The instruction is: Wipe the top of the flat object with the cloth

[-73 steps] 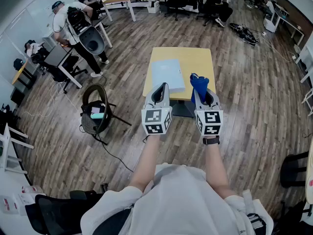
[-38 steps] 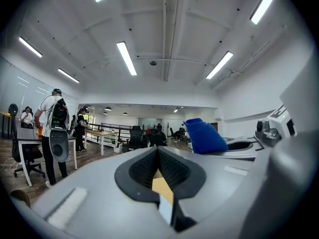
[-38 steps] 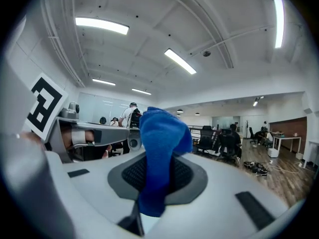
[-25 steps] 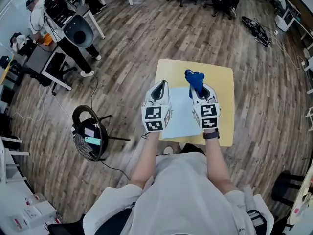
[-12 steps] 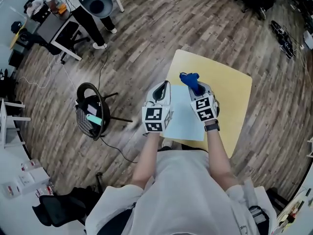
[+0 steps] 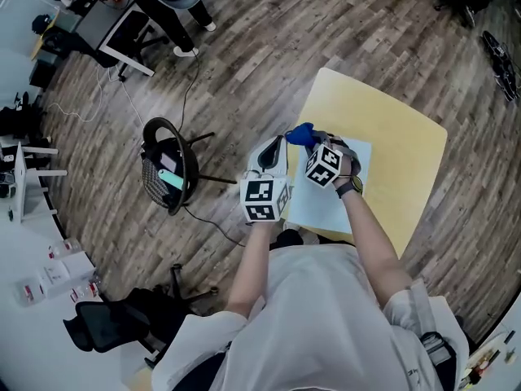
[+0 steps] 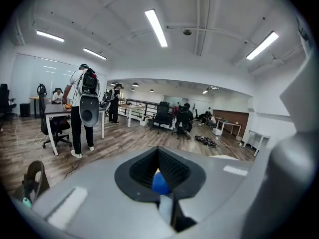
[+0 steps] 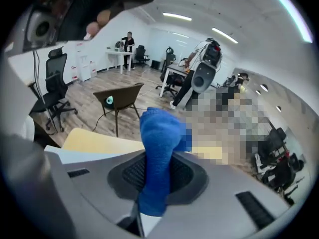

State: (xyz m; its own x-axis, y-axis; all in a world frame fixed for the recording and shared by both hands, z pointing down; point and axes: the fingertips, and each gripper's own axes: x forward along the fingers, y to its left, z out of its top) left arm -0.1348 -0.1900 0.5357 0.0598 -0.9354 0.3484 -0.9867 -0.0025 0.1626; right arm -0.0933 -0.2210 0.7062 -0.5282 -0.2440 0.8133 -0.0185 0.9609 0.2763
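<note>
A pale blue flat object (image 6: 338, 190) lies on the yellow table (image 6: 403, 165), near its front-left edge. My right gripper (image 6: 312, 147) is shut on a blue cloth (image 6: 301, 133), turned leftward over the flat object's left end. In the right gripper view the cloth (image 8: 158, 143) sticks up out of my right gripper (image 8: 149, 193), with the table (image 8: 97, 141) and the flat object (image 8: 62, 153) behind it. My left gripper (image 6: 274, 147) hangs beside the table's left edge, shut and holding nothing. In the left gripper view my left gripper (image 7: 167, 203) shows a bit of the cloth (image 7: 160, 183) beyond its jaws.
A dark chair (image 6: 167, 176) with a teal item on it stands on the wooden floor left of the table, a cable trailing from it. A person stands at desks (image 6: 122, 23) far off at the upper left. White shelves (image 6: 37, 279) line the left wall.
The view has closed in on the table. My right gripper has swung leftward with the cloth to the flat object's left end. My left gripper has kept its place beside it.
</note>
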